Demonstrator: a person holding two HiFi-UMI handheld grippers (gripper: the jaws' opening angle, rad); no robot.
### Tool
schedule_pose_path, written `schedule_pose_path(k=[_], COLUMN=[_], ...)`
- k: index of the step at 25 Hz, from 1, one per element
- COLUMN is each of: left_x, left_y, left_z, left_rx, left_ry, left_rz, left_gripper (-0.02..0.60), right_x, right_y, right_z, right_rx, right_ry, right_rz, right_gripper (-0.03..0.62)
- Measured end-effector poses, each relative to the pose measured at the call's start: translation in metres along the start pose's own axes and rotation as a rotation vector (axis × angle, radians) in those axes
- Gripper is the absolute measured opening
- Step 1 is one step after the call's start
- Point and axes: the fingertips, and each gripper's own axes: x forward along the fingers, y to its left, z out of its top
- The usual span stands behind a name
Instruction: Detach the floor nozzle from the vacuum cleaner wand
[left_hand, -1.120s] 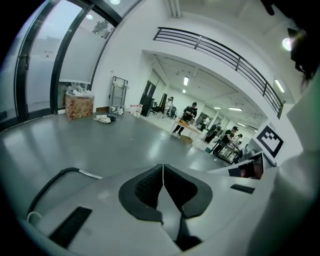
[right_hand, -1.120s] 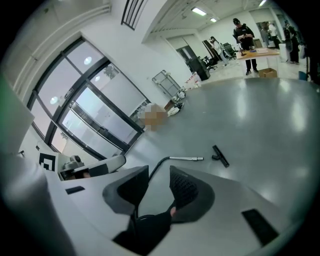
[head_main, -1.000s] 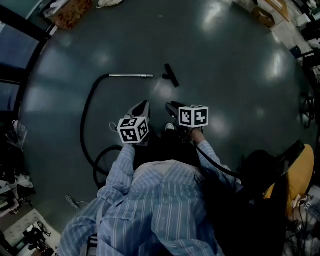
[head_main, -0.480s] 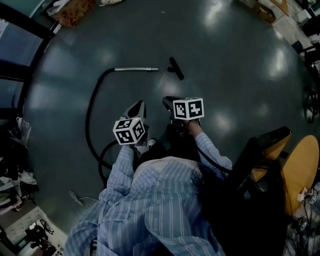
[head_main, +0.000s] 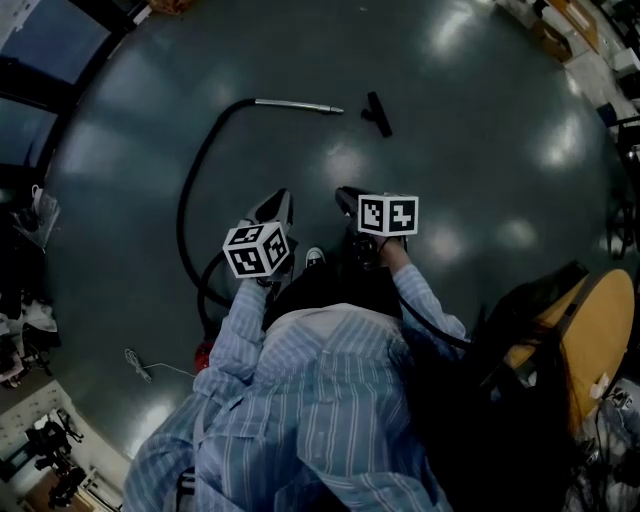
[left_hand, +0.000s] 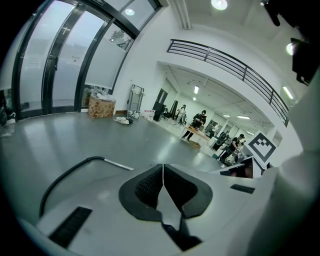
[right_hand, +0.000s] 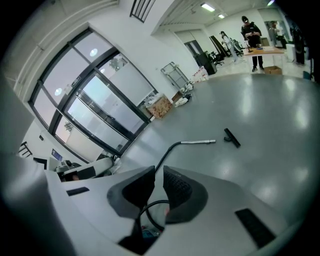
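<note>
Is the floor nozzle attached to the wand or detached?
Detached: the floor nozzle lies on the floor apart from the wand, with a gap between them.

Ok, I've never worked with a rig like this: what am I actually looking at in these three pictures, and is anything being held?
No robot: a person holds a two-jaw gripper in each hand. The top-down picture is from a camera on the person's head; the other two are from cameras riding on each gripper, looking along its jaws. On the grey floor lie a black hose ending in a silver wand, and the black floor nozzle just past the wand's tip, apart from it. The left gripper is shut and empty. The right gripper has jaws that have just been closing to a thin gap, nothing between them.
</note>
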Motion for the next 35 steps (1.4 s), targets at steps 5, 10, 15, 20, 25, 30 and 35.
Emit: schedule_pose_path(k=[5, 10, 15, 20, 25, 30, 35], left_x=[-0.021, -0.021, -0.016, -0.016, -0.016, -0.016, -0.017], left_y=[0.016, -0.006, -0.022, -0.033, -0.034, -0.03, -0.027], left_z=[-0.027, -0.036, -0.028, -0.031, -0.028, -0.033, -0.037], left_rx=[0.019, 0.06, 0.1, 0.124, 0.138, 0.147, 0.136], left_ry=[0.021, 0.029, 0.029, 0.034, 0.041, 0.051, 0.048], left_rz=[-0.04, -0.109, -0.162, -0.177, -0.179, -0.175, -0.16], left_gripper=[0.015, 0.015, 0.015, 0.015, 0.015, 0.015, 0.015], right_x=[0.002, -0.02, -0.032, -0.041, -0.043, -0.04, -0.041], right_y=[0.016, 0.012, 0.013, 0.013, 0.015, 0.014, 0.011], right_z=[-0.041, -0.056, -0.05, -0.051, -0.051, -0.051, -0.058], right_rx=[0.017, 0.028, 0.034, -0.014, -0.007, 0.004, 0.003], right_ry=[-0.02, -0.06, -0.108, -0.113, -0.114, -0.125, -0.117], right_rz=[-0.033, -0.068, -0.075, -0.086, -0.081, -0.072, -0.067], right_gripper=[0.055, 0.055, 0.055, 0.051, 0.051, 0.051, 0.051])
